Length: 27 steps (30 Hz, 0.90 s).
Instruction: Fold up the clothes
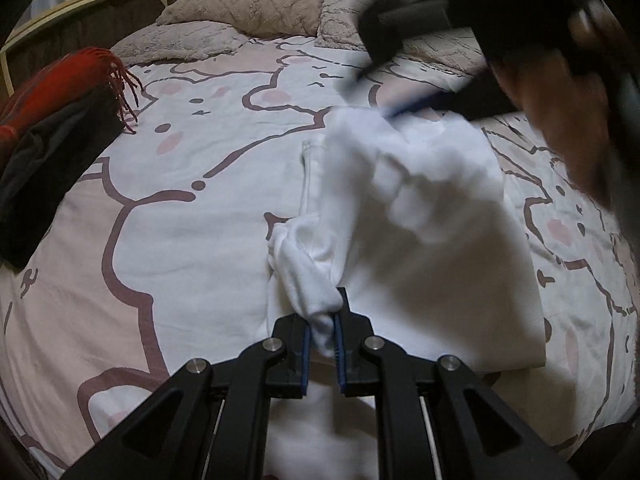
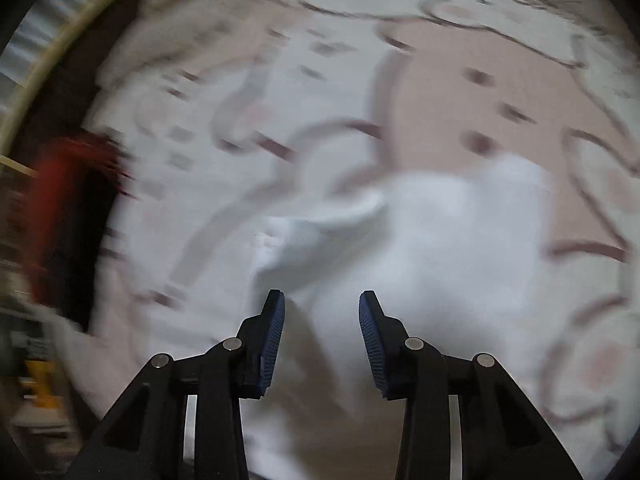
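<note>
A white garment [image 1: 420,216] lies partly folded on the bed, with a bunched end running down to my left gripper [image 1: 324,320]. The left gripper is shut on that bunched white cloth. In the right wrist view the same white garment [image 2: 440,232] lies below and ahead of my right gripper [image 2: 322,304], which is open and empty above it. This view is blurred by motion. In the left wrist view the right gripper [image 1: 384,108] shows as a dark blur at the top right, over the garment's far edge.
The bed cover [image 1: 180,208] is white and pink with brown cartoon outlines. A red fringed scarf [image 1: 68,80] lies on dark folded clothes [image 1: 44,176] at the left. Beige pillows [image 1: 248,12] lie along the headboard.
</note>
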Tool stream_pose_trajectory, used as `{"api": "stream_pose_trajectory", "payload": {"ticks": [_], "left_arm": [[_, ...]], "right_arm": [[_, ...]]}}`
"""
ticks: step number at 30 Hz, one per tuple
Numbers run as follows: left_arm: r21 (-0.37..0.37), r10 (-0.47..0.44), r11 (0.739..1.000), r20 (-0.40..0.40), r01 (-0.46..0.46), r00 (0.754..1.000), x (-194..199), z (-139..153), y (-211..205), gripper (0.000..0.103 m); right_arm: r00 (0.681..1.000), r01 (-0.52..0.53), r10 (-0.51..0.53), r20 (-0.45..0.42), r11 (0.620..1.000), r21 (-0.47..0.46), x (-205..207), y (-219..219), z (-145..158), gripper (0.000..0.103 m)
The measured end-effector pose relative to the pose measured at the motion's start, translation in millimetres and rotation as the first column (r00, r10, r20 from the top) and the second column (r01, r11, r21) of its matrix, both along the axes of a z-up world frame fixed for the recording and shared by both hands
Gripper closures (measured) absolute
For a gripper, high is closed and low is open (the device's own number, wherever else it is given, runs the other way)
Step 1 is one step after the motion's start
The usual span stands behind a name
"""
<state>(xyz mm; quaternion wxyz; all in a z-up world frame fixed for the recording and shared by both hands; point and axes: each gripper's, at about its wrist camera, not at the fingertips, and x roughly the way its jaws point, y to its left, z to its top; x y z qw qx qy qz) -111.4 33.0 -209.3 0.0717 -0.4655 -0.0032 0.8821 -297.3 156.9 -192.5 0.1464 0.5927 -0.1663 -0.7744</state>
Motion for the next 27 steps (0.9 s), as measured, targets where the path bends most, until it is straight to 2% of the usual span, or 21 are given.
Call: {"api": "stream_pose_trajectory", "payload": {"ticks": [3, 6, 11, 14, 15, 17, 19, 21, 23, 25, 27], "left_arm": [[0.028, 0.012, 1.0, 0.006, -0.012, 1.0, -0.3, -0.1, -6.2, 0.086], [0.069, 0.037, 0.997, 0.029, -0.039, 0.999, 1.1, 3.5, -16.6, 0.082], [0.144, 0.133, 0.979, 0.062, -0.141, 0.989, 6.9, 17.0, -49.8, 0.079], [0.129, 0.217, 0.968, 0.009, -0.216, 0.976, 7.7, 34.0, -63.7, 0.079], [0.133, 0.213, 0.969, -0.018, -0.209, 0.977, 6.1, 43.3, -63.9, 0.079], [0.117, 0.158, 0.982, -0.066, -0.149, 0.985, 2.8, 57.6, -54.4, 0.079], [0.138, 0.062, 0.989, -0.101, -0.048, 0.993, -4.0, 66.8, -38.1, 0.079], [0.148, -0.045, 0.987, -0.074, 0.056, 0.996, -15.2, 64.5, -15.8, 0.078], [0.116, -0.148, 0.982, -0.041, 0.152, 0.988, -30.1, 52.0, 14.9, 0.078], [0.026, -0.182, 0.983, 0.0, 0.182, 0.983, -46.6, 32.4, 33.2, 0.078], [-0.039, -0.162, 0.985, 0.1, 0.167, 0.982, -71.0, 3.6, 34.2, 0.078]], "right_arm": [[0.999, 0.024, -0.031, -0.037, 0.985, -0.173, -6.3, 0.3, 17.9, 0.063], [0.997, 0.036, -0.045, -0.07, 0.992, -0.117, 3.2, 13.0, 30.2, 0.063], [0.994, 0.08, -0.082, -0.071, 0.996, -0.031, 59.9, 57.1, 27.6, 0.063], [0.987, 0.13, -0.124, -0.103, 0.99, 0.056, 104.7, 81.5, 22.7, 0.063], [0.982, 0.15, -0.137, -0.126, 0.984, 0.098, 119.9, 85.7, 20.8, 0.063], [0.971, 0.182, -0.146, -0.188, 0.965, 0.188, 144.6, 83.9, 16.1, 0.063], [0.964, 0.165, -0.107, -0.243, 0.958, 0.235, 161.9, 72.6, 11.3, 0.063], [0.957, 0.129, -0.052, -0.284, 0.957, 0.26, 174.1, 59.1, 6.1, 0.063], [0.958, 0.101, -0.019, -0.286, 0.956, 0.274, 180.3, 54.8, -2.9, 0.064], [0.958, 0.074, 0.013, -0.287, 0.955, 0.288, 186.5, 50.4, -11.8, 0.064], [0.956, 0.046, 0.045, -0.288, 0.952, 0.302, 192.8, 46.0, -20.8, 0.063]]}}
